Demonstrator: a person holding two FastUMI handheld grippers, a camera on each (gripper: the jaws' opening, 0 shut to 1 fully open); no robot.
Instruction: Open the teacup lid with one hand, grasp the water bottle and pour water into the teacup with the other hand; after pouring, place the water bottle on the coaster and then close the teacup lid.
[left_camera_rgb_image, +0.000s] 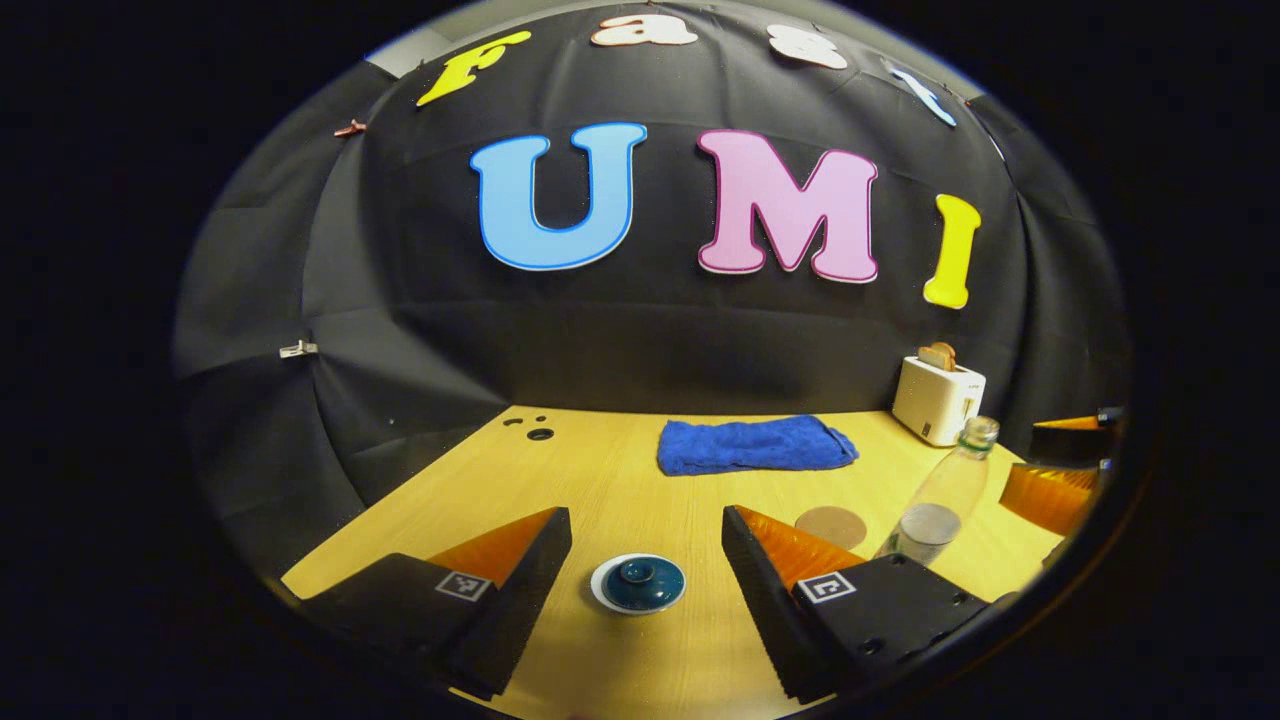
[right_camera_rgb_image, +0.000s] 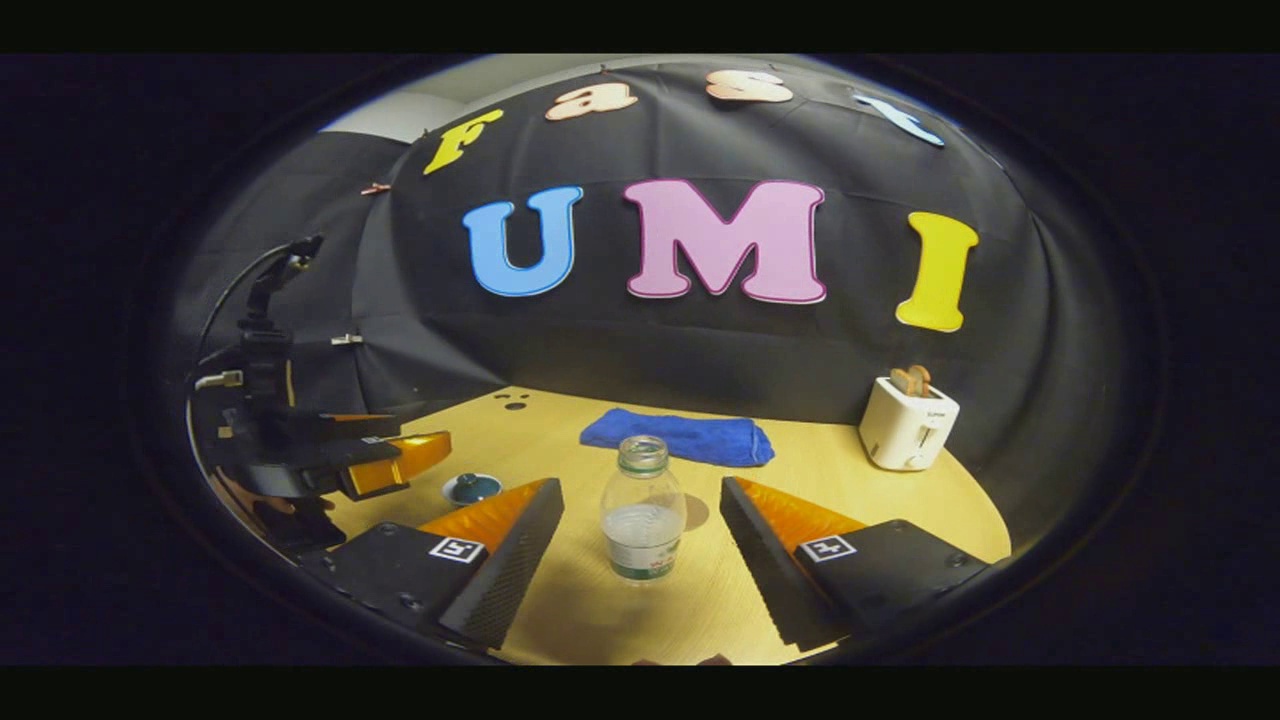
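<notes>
Left tool (left_camera_rgb_image: 646, 545): fingers wide apart, lidded teacup (left_camera_rgb_image: 637, 584) between and ahead, untouched | Right tool (right_camera_rgb_image: 640, 515): fingers wide apart, capless bottle (right_camera_rgb_image: 643, 508) upright between, untouched | Coaster (left_camera_rgb_image: 831, 526) just beside bottle on table (left_camera_rgb_image: 600, 470) | Blue cloth (right_camera_rgb_image: 678, 437), toaster (right_camera_rgb_image: 906, 422) at back.

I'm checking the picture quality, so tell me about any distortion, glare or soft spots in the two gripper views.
Left gripper view: fisheye bends the table edge, and the water bottle leans near the rim; the teacup lid is sharp with a small highlight. Right gripper view: the bottle stands straight at centre with mild glare, and the left gripper at the edge is dim.
</notes>
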